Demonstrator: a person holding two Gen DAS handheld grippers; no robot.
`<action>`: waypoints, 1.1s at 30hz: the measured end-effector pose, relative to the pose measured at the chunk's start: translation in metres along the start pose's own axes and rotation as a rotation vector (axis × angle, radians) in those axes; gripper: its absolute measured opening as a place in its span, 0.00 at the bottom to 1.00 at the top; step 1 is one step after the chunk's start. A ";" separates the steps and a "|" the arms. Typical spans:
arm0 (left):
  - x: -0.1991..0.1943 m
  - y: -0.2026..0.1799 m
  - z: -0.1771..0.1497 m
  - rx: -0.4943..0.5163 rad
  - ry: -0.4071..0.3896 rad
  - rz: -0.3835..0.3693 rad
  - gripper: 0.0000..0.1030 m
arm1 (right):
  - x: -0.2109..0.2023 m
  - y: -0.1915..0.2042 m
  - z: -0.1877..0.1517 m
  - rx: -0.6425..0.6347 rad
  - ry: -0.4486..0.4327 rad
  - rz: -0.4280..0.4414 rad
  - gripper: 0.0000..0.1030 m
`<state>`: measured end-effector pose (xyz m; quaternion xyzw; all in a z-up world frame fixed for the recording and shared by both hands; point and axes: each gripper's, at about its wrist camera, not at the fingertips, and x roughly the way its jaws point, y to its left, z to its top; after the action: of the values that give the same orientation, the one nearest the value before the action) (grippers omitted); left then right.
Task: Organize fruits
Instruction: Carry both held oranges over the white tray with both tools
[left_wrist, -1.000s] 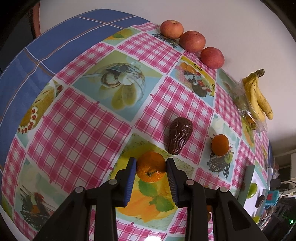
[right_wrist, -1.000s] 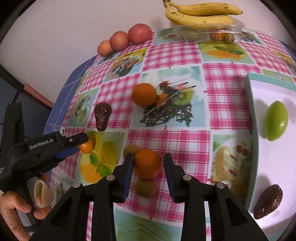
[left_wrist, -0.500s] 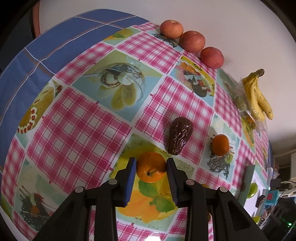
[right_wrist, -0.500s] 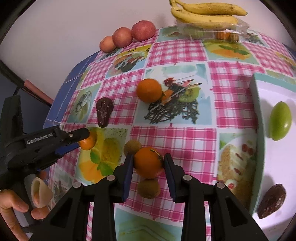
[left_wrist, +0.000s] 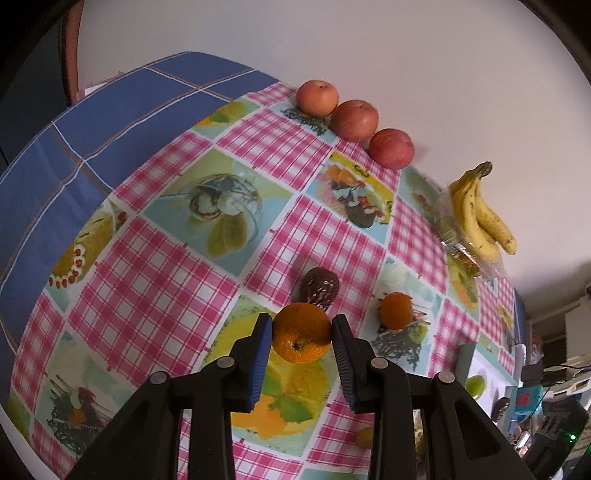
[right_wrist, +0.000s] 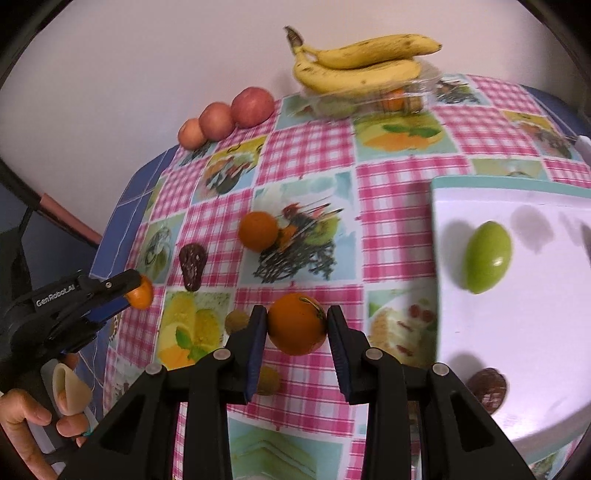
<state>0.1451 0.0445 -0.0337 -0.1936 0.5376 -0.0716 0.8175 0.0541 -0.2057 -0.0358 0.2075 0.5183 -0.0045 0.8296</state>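
Observation:
My left gripper (left_wrist: 302, 323) is shut on a small orange (left_wrist: 301, 338), held above the checked tablecloth just in front of a dark brown wrinkled fruit (left_wrist: 320, 286). The right wrist view shows that left gripper (right_wrist: 138, 291) at the table's left edge, a hand below it. Between the fingers of my right gripper (right_wrist: 296, 314) sits a larger orange (right_wrist: 295, 330), raised over the cloth; the gripper is shut on it. A third orange (right_wrist: 257, 230) lies mid-table. To the right, a white tray (right_wrist: 535, 206) holds a green fruit (right_wrist: 487, 256) and a dark fruit (right_wrist: 487, 386).
Three apples (left_wrist: 354, 120) line the wall at the back. Bananas (right_wrist: 362, 62) rest on a clear plastic box (right_wrist: 369, 99) of fruit. Two small brown fruits (right_wrist: 236, 320) (right_wrist: 267, 382) lie under my right gripper. A blue cloth (left_wrist: 110, 122) covers the far left.
Both grippers have risen with their oranges off the cloth. The left orange now overlaps the dark fruit in view. The right gripper has shifted towards the white tray.

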 end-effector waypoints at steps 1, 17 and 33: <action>-0.001 -0.002 -0.001 0.000 -0.003 -0.001 0.34 | -0.003 -0.004 0.001 0.010 -0.005 -0.006 0.34; -0.001 -0.045 -0.020 0.030 0.008 -0.045 0.34 | -0.050 -0.071 0.012 0.138 -0.077 -0.129 0.34; 0.012 -0.144 -0.075 0.232 0.068 -0.115 0.34 | -0.104 -0.190 0.003 0.324 -0.127 -0.317 0.34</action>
<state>0.0954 -0.1087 -0.0134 -0.1255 0.5412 -0.1865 0.8103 -0.0338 -0.4026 -0.0093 0.2531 0.4838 -0.2308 0.8054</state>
